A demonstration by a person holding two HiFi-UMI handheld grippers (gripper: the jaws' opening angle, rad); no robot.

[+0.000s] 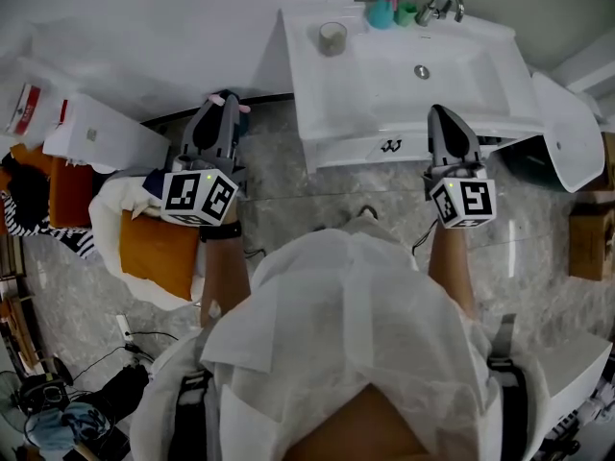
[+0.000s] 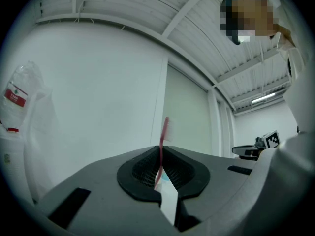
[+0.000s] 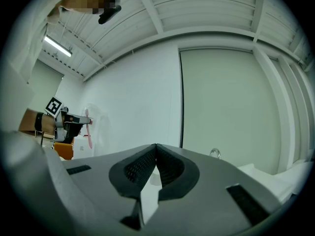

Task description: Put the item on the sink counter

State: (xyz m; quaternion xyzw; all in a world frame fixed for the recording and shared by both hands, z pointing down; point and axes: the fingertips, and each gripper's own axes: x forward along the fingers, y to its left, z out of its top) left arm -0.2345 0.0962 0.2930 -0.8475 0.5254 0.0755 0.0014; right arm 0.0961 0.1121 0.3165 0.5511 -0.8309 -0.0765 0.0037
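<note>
A pink toothbrush (image 2: 164, 136) stands upright between the pads of my left gripper (image 2: 160, 168), which is shut on it. In the head view that gripper (image 1: 223, 104) hangs left of the white sink counter (image 1: 312, 94), with a bit of the pink toothbrush (image 1: 233, 97) showing at its tip. My right gripper (image 1: 440, 115) is at the counter's front edge, right of the basin. Its jaws (image 3: 155, 154) are pressed together with nothing in them. The right gripper view also catches the left gripper (image 3: 69, 124) and the toothbrush (image 3: 88, 132) at the far left.
On the counter's back stand a glass cup (image 1: 332, 37), a teal item (image 1: 381, 12) and the faucet (image 1: 440, 6). A white box (image 1: 106, 133) and an orange cushion (image 1: 159, 248) lie left of me. A white fixture (image 1: 567, 142) and a cardboard box (image 1: 588, 238) are at the right.
</note>
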